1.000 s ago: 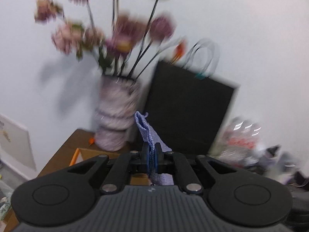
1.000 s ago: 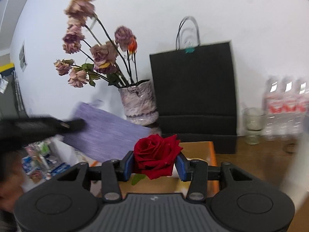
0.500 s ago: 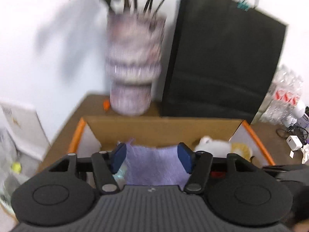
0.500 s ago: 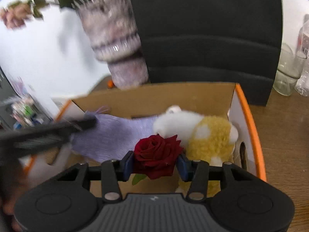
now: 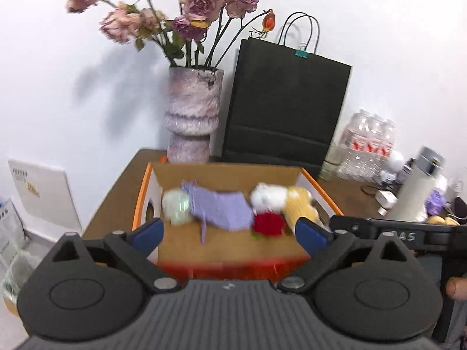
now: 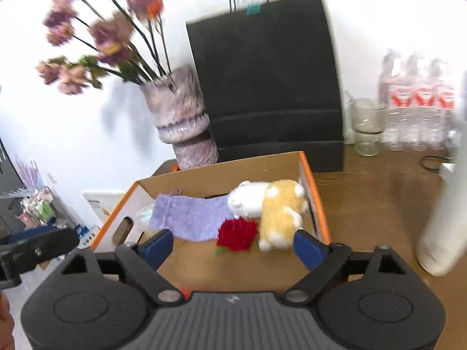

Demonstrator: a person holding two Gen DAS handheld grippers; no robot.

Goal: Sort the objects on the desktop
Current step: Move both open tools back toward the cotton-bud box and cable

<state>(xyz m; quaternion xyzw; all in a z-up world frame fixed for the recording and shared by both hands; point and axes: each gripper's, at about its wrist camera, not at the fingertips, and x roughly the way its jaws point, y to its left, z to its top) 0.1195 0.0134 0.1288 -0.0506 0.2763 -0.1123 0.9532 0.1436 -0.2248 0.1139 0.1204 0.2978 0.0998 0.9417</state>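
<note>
An orange-edged cardboard box point(image 5: 226, 172) point(image 6: 305, 163) stands on the wooden desk. In it lie a purple knitted cloth point(image 5: 220, 208) point(image 6: 189, 217), a red rose point(image 5: 268, 223) point(image 6: 237, 234), a white and yellow plush toy point(image 5: 283, 201) point(image 6: 274, 207) and a pale green ball point(image 5: 176, 207). My left gripper point(image 5: 229, 234) hangs over the box's near side, its jaws opening wide with nothing between them. My right gripper point(image 6: 232, 248) is also opening, the rose lying loose below it, free of the pads. The right gripper's body shows at the right of the left wrist view.
Behind the box stand a mottled purple vase point(image 5: 192, 119) point(image 6: 182, 122) of dried roses and a black paper bag point(image 5: 284, 110) point(image 6: 267, 81). A glass jar point(image 6: 366, 127), packed water bottles point(image 6: 417, 99) point(image 5: 367, 143) and a white flask point(image 5: 414, 189) point(image 6: 446, 221) crowd the right.
Both grippers dropped over the box and opened. The purple cloth left the left gripper and the rose left the right one; both now lie in the box. Both views have pulled back.
</note>
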